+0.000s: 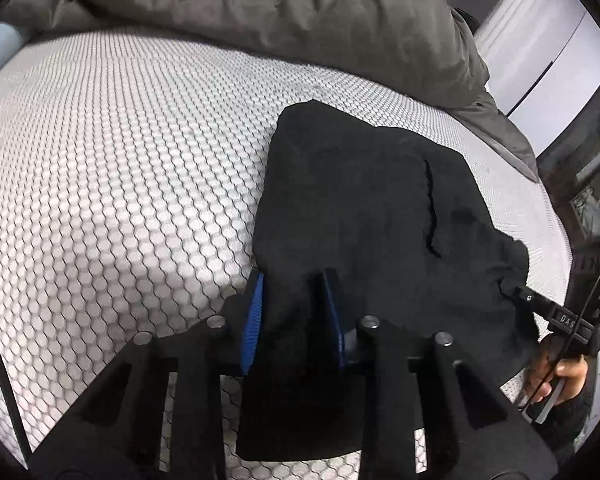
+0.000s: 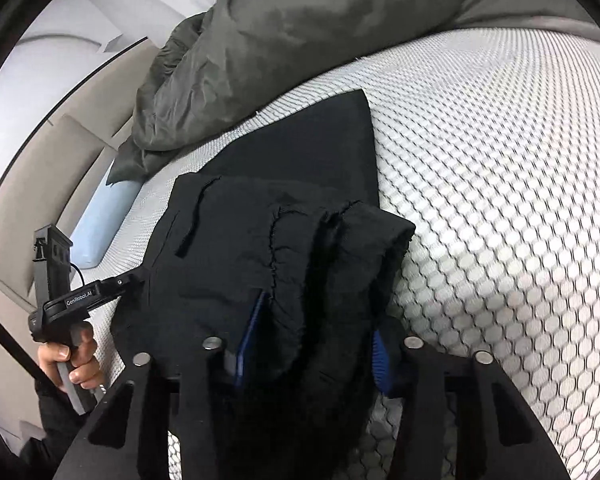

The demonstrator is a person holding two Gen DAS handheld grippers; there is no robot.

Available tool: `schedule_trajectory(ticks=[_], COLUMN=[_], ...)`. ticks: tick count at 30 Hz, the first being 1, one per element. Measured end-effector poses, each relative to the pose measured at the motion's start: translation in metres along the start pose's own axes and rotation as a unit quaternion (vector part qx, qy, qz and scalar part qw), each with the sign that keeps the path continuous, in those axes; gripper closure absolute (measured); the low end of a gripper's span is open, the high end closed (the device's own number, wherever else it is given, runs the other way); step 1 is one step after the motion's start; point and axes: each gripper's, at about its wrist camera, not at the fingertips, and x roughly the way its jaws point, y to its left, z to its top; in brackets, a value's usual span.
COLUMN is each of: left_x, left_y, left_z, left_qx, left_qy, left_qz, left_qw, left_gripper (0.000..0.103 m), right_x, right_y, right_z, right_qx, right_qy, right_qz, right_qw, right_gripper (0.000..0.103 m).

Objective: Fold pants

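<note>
While the honeycomb-patterned mattress (image 1: 120, 168) lay beyond the fingers, soft black pants (image 1: 364, 200) were pinched by the left gripper (image 1: 296, 312) and the right gripper (image 2: 316, 344).

"genrobot.ai" on the left claw (image 2: 130, 280); "das" on the right claw (image 1: 512, 292)
</note>
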Motion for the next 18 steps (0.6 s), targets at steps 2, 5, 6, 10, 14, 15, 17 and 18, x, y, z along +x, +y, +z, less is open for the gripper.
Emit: schedule_trajectory(ticks=[2, 5, 6, 10, 14, 15, 17, 18], left_x=[0.004, 0.010, 0.013, 0.010, 0.002, -0.002, -0.015, -0.022], left_y=[0.006, 0.018, 0.021, 0.017, 0.006, 0.004, -0.003, -0.008], left_z=[0.012, 0.033, 0.037, 0.033, 0.019, 0.018, 0.010, 0.007], left_qx=[-0.008, -0.023, -0.025, -0.006, 0.027, 0.028, 0.033, 0.039], left_qy=[-0.005, -0.021, -0.022, -0.021, -0.026, -0.027, -0.037, -0.049], left_qz=[0.008, 0.042, 0.053, 0.066, 0.098, 0.102, 0.102, 0.097], left_qw=[0.9999, 0.9986, 0.9980, 0.9976, 0.9945, 0.9940, 0.9935, 0.9933], left_gripper=[0.078, 0.078, 0.078, 0.078, 0.070, 0.069, 0.067, 0.064], right_x=[0.008, 0.026, 0.033, 0.045, 0.034, 0.030, 0.018, 0.008], right_y=[0.004, 0.013, 0.020, 0.026, 0.020, 0.024, 0.034, 0.039], right_z=[0.007, 0.021, 0.028, 0.041, 0.038, 0.036, 0.031, 0.027], right_qx=[-0.004, -0.012, -0.022, -0.040, -0.035, -0.037, -0.051, -0.059], right_qy=[0.001, 0.001, -0.001, -0.002, 0.004, 0.000, -0.016, -0.029], right_qz=[-0.001, -0.003, -0.007, -0.029, -0.036, -0.042, -0.060, -0.065], right_qw=[1.000, 1.000, 1.000, 0.999, 0.999, 0.998, 0.997, 0.996], right_gripper=[0.060, 0.060, 0.060, 0.056, 0.040, 0.040, 0.034, 0.029])
